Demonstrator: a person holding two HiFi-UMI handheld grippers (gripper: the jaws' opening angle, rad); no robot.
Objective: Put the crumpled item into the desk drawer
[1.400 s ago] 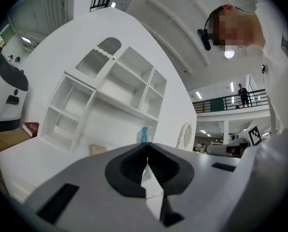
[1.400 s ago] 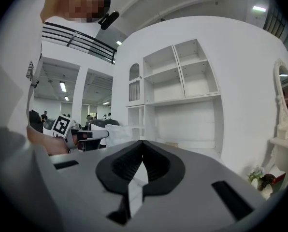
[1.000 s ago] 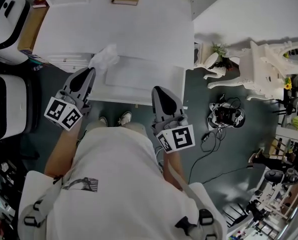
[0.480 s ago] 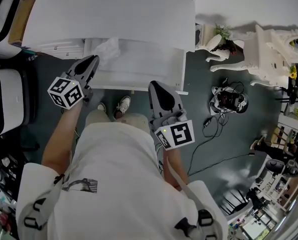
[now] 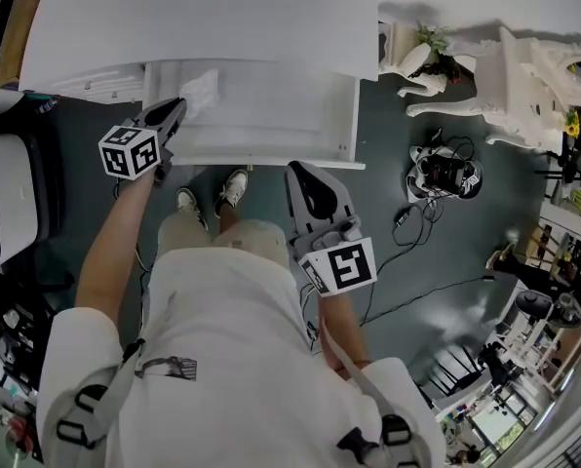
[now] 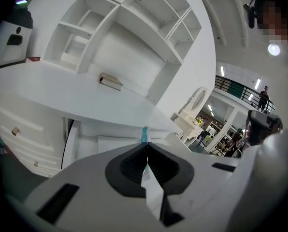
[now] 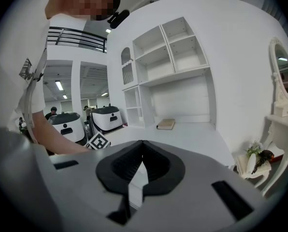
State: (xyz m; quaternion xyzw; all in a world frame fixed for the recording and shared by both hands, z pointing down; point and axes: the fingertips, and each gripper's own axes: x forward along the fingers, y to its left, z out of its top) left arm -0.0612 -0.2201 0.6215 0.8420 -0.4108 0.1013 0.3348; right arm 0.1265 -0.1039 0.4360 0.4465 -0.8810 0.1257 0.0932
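The crumpled white item hangs over the left end of the open white desk drawer, under the desk top. My left gripper is shut on it. In the left gripper view only a thin white and teal sliver of the item shows between the shut jaws of the left gripper. My right gripper hangs in front of the drawer's right part, apart from it. In its own view the right gripper is shut with nothing in it.
A tan book lies on the desk under the white shelf unit. An ornate white dressing table and a cable bundle are on the floor at right. White machines stand at left. The person's shoes are below the drawer.
My left gripper has come down with the crumpled item from desk-top level to the open drawer's left end. The right gripper has sunk a little.
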